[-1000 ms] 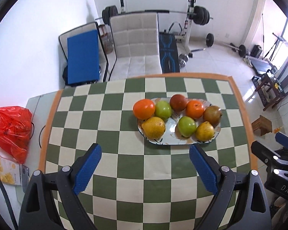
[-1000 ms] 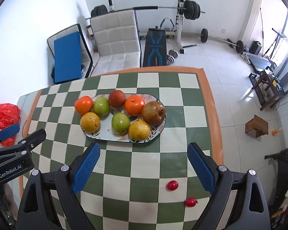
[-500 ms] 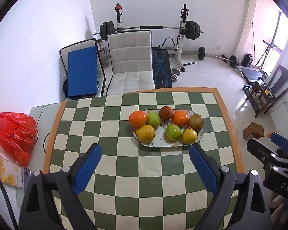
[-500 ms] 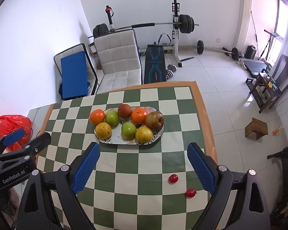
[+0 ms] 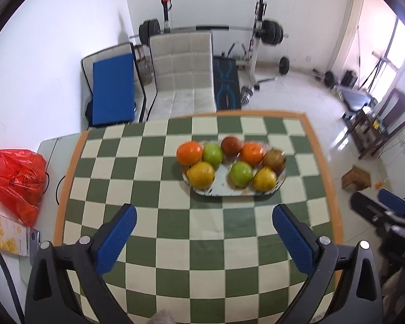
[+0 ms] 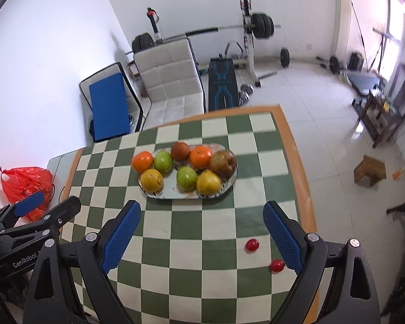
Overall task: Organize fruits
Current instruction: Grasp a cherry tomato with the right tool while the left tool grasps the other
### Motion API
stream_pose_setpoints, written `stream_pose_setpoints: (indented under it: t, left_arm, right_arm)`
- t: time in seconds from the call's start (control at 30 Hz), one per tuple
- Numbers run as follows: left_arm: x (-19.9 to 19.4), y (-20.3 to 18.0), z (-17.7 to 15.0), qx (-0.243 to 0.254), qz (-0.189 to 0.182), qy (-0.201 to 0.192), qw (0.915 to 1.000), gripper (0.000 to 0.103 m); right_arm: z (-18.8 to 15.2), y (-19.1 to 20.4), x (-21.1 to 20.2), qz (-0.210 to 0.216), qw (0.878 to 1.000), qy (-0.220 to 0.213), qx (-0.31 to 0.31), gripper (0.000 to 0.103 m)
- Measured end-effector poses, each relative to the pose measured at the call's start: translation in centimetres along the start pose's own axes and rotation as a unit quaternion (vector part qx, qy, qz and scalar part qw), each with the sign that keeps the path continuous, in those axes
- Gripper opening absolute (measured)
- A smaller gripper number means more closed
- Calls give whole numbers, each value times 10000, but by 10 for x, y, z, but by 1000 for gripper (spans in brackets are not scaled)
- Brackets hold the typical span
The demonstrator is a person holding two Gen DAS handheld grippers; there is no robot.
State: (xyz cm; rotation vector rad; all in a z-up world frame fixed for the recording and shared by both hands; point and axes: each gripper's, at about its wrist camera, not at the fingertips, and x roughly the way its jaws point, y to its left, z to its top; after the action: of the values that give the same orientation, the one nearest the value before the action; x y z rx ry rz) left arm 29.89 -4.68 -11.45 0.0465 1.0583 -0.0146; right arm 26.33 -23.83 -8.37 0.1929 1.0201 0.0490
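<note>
Seven fruits sit on the oval plate [image 6: 230, 182] mid-table [image 6: 202, 256], two small red fruits [image 6: 252, 245] loose nearby (slippery, easily crushed; pinch gently across their middles). Left hand-held gripper [image 5: 202, 236] is opening, empty; right hand-held gripper [image 6: 202, 233] spread, empty.

Plain white walls and a glossy white tile floor [image 5: 305, 91], with bright daylight pouring in from a window [image 5: 397, 54] on the right. Against the back wall there's a weight bench with a loaded barbell [image 5: 216, 28], a quilted white chair [image 5: 182, 62] in front of it, and a blue mat [image 5: 112, 89] leaning nearby. There's also a small wooden stool [image 6: 370, 170] out on the floor and a dark wooden chair [image 5: 378, 124] by the window.
</note>
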Motion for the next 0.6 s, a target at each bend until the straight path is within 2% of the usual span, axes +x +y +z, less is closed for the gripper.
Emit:
stream_pose_setpoints:
  t: [0.1, 0.23, 0.3, 0.37, 0.47, 0.53, 0.6]
  left_arm:
    - [37, -15, -8, 252, 288, 391, 9985, 103]
    - [94, -39, -27, 504, 324, 1053, 9926, 103]
    - [115, -52, -34, 628, 318, 1307, 9889, 103]
    - [138, -70, -43, 790, 310, 1544, 9844, 103]
    - [161, -97, -49, 1050, 245, 1752, 9786, 103]
    - [177, -120, -53, 1288, 152, 1892, 9734, 103]
    - [188, -139, -54, 1476, 133, 1980, 9689, 103]
  right_arm:
    - [-10, -31, 33, -181, 9987, 354, 321, 94]
    - [-41, -88, 98, -322, 9884, 1148, 942, 94]
    - [-60, -117, 126, -331, 9793, 1501, 1317, 77]
    - [-84, -148, 152, -414, 9684, 1794, 1681, 72]
    - [-113, -176, 172, -414, 9573, 2009, 2037, 68]
    - [-126, -185, 182, -408, 9535, 2095, 2129, 66]
    - [-136, -190, 190, -347, 9495, 2177, 2231, 55]
